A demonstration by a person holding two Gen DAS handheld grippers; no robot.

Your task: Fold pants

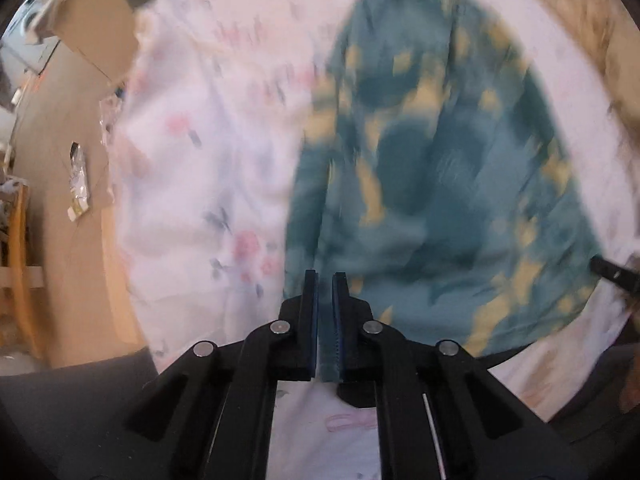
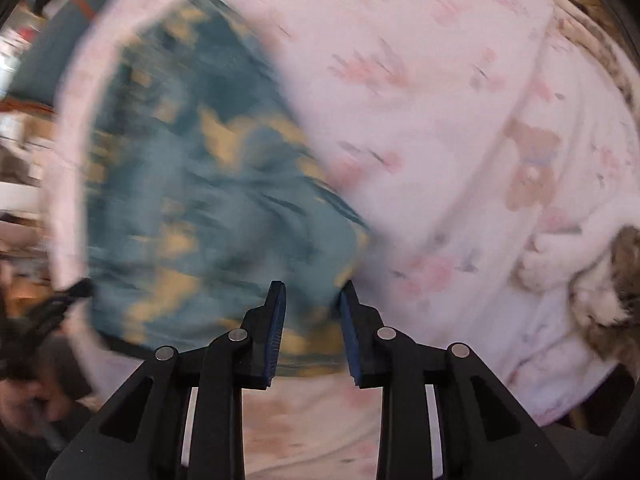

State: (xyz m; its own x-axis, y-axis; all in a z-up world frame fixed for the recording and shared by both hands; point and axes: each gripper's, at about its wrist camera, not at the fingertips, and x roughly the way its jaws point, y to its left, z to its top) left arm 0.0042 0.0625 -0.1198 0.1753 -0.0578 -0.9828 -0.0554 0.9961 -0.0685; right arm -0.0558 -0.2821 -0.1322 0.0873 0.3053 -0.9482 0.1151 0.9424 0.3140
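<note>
The pants (image 1: pixel 432 184) are teal with yellow patches and lie spread on a white floral bedsheet (image 1: pixel 208 152). Both views are blurred by motion. My left gripper (image 1: pixel 326 280) is shut on the pants' near left edge, with teal cloth pinched between its blue pads. In the right wrist view the pants (image 2: pixel 192 208) fill the left half. My right gripper (image 2: pixel 312 288) has its jaws apart, with the pants' near right corner lying between them. The right gripper's tip shows at the right edge of the left wrist view (image 1: pixel 612 272).
The bed's left edge drops to a tan floor (image 1: pixel 68 240) with a cardboard box (image 1: pixel 100 36) and a wooden chair (image 1: pixel 20 248). A grey and white furry animal (image 2: pixel 608 292) lies on the bedsheet (image 2: pixel 440 100) at the right.
</note>
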